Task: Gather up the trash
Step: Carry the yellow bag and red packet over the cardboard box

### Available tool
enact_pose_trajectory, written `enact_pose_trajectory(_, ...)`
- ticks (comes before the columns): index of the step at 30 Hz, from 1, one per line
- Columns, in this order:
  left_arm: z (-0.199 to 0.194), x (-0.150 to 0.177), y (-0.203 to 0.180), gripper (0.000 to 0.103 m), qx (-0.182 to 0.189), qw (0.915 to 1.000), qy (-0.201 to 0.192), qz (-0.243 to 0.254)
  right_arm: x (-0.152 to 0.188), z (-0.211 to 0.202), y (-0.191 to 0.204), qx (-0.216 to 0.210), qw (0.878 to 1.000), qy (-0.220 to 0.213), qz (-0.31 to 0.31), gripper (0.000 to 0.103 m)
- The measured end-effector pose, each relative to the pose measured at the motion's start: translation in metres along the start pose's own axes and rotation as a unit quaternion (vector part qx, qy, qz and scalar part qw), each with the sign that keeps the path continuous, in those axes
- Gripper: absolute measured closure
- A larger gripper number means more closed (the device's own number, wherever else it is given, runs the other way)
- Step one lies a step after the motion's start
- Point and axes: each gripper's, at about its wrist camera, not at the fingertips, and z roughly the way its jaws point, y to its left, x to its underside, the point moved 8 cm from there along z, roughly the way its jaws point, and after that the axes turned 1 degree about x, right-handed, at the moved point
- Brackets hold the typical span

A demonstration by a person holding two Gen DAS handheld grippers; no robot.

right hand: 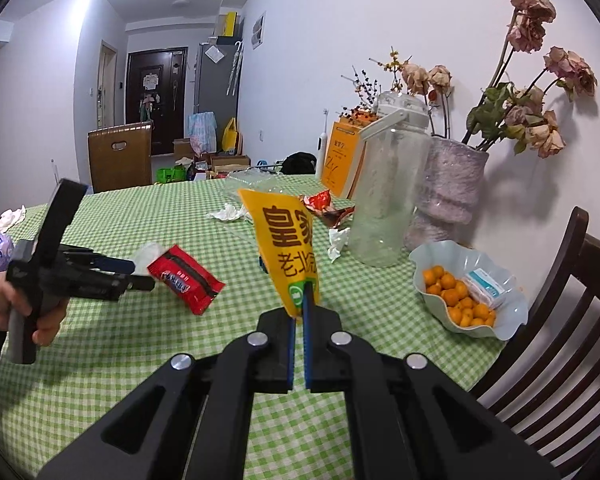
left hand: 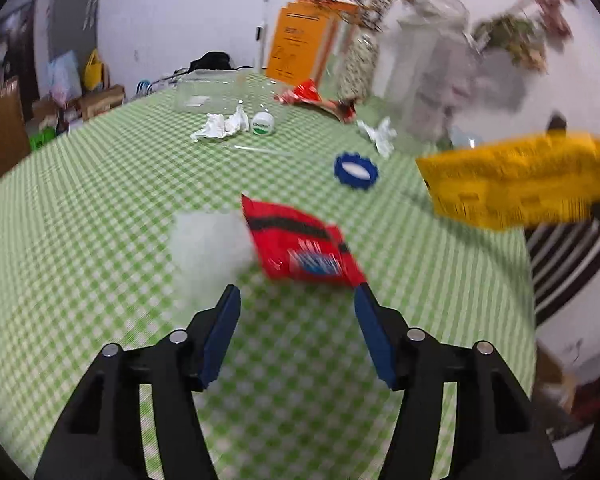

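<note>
Red foil snack wrapper [left hand: 304, 244] lies on the green checked table [left hand: 100, 200] just ahead of the left gripper [left hand: 296, 300], whose jaws stand apart and empty. Risk: pads skid over flat foil, pushing it away. Right gripper [right hand: 300, 300] is clamped on a yellow printed pouch [right hand: 284, 240]; thin edge may slip.

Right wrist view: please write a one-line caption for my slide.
Right gripper shut on a yellow wrapper above the green checked table; the open left gripper reaches a red wrapper.
</note>
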Motion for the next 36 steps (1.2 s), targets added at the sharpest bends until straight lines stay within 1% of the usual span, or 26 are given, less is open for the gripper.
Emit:
enact_pose_trajectory(2, -0.004, 0.006, -0.003, 0.036, -0.021, 0.9993, 0.004, 0.031, 0.0, 0.001, 0.002, -0.003, 1.0, 0.001, 0.0, 0.103)
enact_pose_trajectory(4, -0.006, 0.001, -0.007, 0.034, -0.042, 0.9973, -0.02, 0.057, 0.001, 0.002, 0.005, -0.004, 1.0, 0.003, -0.002, 0.103)
enact_pose_trajectory(6, -0.002, -0.01, -0.016, 0.026, -0.044, 0.9939, -0.026, 0.098, 0.001, 0.003, 0.006, -0.004, 1.0, 0.005, -0.004, 0.103)
enact_pose_trajectory(7, 0.005, -0.017, -0.021, 0.024, -0.039, 0.992, -0.02, 0.118, 0.001, 0.002, 0.007, -0.003, 1.0, 0.004, -0.004, 0.103)
enact_pose_trajectory(8, 0.011, -0.022, -0.022, 0.024, -0.04, 0.9912, -0.014, 0.125, 0.001, 0.002, 0.006, -0.003, 1.0, 0.003, -0.003, 0.103)
enact_pose_trajectory(9, 0.02, -0.027, -0.021, 0.024, -0.046, 0.9918, -0.004, 0.119, 0.0, 0.0, 0.006, -0.003, 1.0, 0.002, 0.0, 0.103)
enact_pose_trajectory(10, 0.03, -0.032, -0.019, 0.024, -0.044, 0.994, 0.013, 0.099, 0.0, -0.001, 0.005, -0.002, 1.0, 0.002, 0.001, 0.103)
enact_pose_trajectory(11, 0.041, -0.036, -0.014, 0.024, -0.038, 0.9964, 0.033, 0.068, 0.001, -0.002, 0.003, 0.0, 1.0, 0.002, 0.003, 0.103)
enact_pose_trajectory(12, 0.046, -0.038, -0.01, 0.028, -0.034, 0.9979, 0.039, 0.039, 0.002, -0.002, 0.002, 0.002, 1.0, 0.003, 0.005, 0.103)
enact_pose_trajectory(13, 0.049, -0.042, -0.004, 0.037, -0.026, 0.999, 0.035, 0.0, 0.002, -0.003, 0.0, 0.003, 1.0, 0.004, 0.007, 0.103)
enact_pose_trajectory(14, 0.047, -0.043, 0.0, 0.073, -0.023, 0.9992, 0.024, -0.024, 0.004, -0.003, -0.002, 0.004, 1.0, 0.004, 0.008, 0.103)
enact_pose_trajectory(15, 0.048, -0.045, 0.005, 0.103, -0.015, 0.9983, 0.023, -0.052, 0.005, -0.003, -0.003, 0.006, 1.0, 0.005, 0.009, 0.103)
enact_pose_trajectory(16, 0.05, -0.044, 0.004, 0.103, 0.017, 0.9966, 0.035, -0.072, 0.006, -0.003, -0.006, 0.007, 1.0, 0.007, 0.011, 0.103)
enact_pose_trajectory(17, 0.048, -0.044, 0.0, 0.103, 0.047, 0.9949, 0.031, -0.084, 0.007, -0.003, -0.007, 0.008, 1.0, 0.008, 0.011, 0.103)
enact_pose_trajectory(18, 0.045, -0.044, -0.005, 0.103, 0.048, 0.9956, 0.022, -0.077, 0.007, -0.003, -0.009, 0.008, 1.0, 0.008, 0.012, 0.103)
enact_pose_trajectory(20, 0.037, -0.045, -0.019, 0.103, 0.045, 0.9979, 0.008, -0.045, 0.008, -0.003, -0.012, 0.007, 1.0, 0.006, 0.015, 0.103)
enact_pose_trajectory(22, 0.033, -0.044, -0.031, 0.103, 0.067, 0.9967, 0.009, -0.045, 0.008, -0.002, -0.015, 0.007, 1.0, 0.004, 0.02, 0.103)
enact_pose_trajectory(26, 0.024, -0.044, -0.05, 0.103, 0.076, 0.9961, 0.004, -0.043, 0.009, -0.003, -0.019, 0.006, 1.0, 0.002, 0.024, 0.103)
enact_pose_trajectory(30, -0.006, -0.059, -0.066, 0.103, 0.087, 0.9955, -0.024, -0.027, 0.008, -0.006, -0.023, 0.008, 1.0, 0.0, 0.024, 0.103)
enact_pose_trajectory(32, -0.02, -0.07, -0.073, 0.103, 0.086, 0.9953, -0.04, -0.017, 0.003, -0.014, -0.027, 0.015, 0.999, -0.012, 0.029, 0.103)
enact_pose_trajectory(36, -0.038, -0.08, -0.085, 0.103, 0.079, 0.9952, -0.056, 0.001, -0.007, -0.034, -0.038, 0.026, 0.998, -0.036, 0.039, 0.103)
